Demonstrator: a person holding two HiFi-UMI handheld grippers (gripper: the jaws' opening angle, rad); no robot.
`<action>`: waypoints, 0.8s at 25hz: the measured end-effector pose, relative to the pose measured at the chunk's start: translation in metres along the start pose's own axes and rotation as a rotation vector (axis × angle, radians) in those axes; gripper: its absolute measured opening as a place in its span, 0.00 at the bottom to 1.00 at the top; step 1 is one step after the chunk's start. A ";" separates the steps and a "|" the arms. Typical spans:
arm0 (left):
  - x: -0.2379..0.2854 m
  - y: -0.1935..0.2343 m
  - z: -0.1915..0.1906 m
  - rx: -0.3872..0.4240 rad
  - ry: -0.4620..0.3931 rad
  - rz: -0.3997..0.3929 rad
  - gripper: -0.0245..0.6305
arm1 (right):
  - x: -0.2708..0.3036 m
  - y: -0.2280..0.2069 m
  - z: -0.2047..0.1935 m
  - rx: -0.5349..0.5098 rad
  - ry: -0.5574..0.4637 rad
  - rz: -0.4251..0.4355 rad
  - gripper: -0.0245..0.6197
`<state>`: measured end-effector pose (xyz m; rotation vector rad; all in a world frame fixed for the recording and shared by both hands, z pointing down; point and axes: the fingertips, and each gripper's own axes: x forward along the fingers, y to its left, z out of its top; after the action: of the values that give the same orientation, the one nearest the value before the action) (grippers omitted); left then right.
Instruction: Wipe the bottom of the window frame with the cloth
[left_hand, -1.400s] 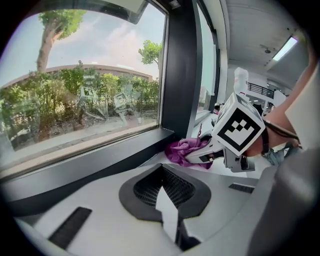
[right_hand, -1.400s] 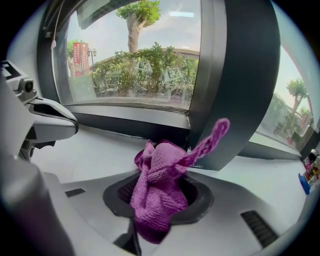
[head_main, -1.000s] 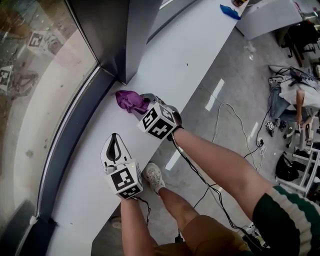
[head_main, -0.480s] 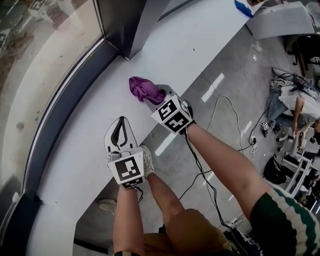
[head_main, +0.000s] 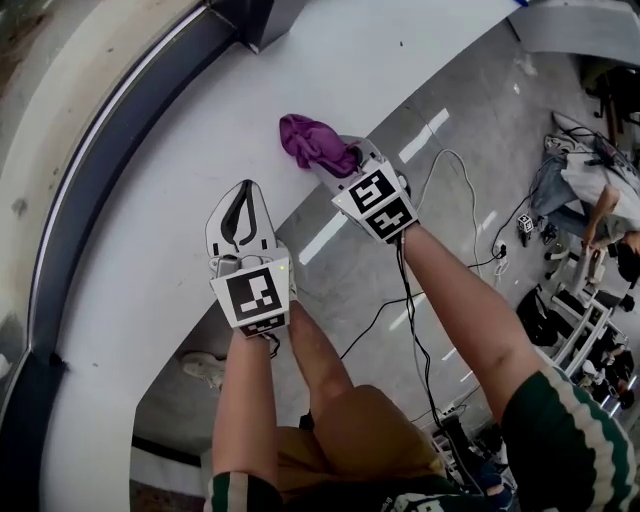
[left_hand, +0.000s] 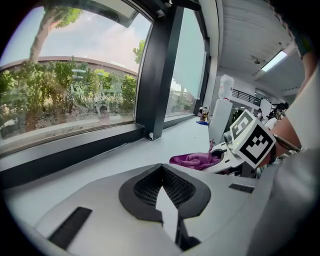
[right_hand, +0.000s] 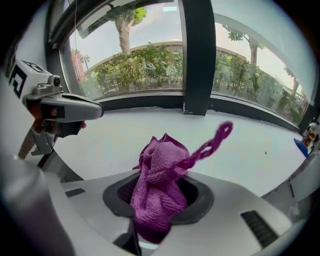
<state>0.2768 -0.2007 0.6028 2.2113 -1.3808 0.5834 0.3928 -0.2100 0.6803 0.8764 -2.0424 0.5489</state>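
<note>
White sill (head_main: 150, 200) extends beneath and ahead of both sets of jaws. The dark bottom rail of the window frame (left_hand: 75, 152) runs across beyond the jaw tips, well apart from them. Left gripper (head_main: 243, 200): jaws together, nothing between them, over the sill. Right gripper (head_main: 345, 162): jaws clamped on the purple cloth (head_main: 310, 140), which bunches out past the tips, one loose strand standing up ahead of them.
</note>
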 end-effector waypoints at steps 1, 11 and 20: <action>0.000 -0.002 -0.001 0.004 0.000 0.005 0.05 | -0.002 0.000 -0.005 0.006 0.003 0.001 0.24; -0.001 -0.016 -0.009 0.038 -0.019 0.016 0.05 | -0.021 0.000 -0.043 0.050 0.030 -0.016 0.24; -0.038 -0.003 -0.017 0.039 -0.047 0.026 0.05 | -0.022 0.013 -0.044 0.050 0.028 -0.110 0.24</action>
<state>0.2625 -0.1621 0.5940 2.2547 -1.4348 0.5751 0.4153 -0.1644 0.6861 0.9990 -1.9495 0.5508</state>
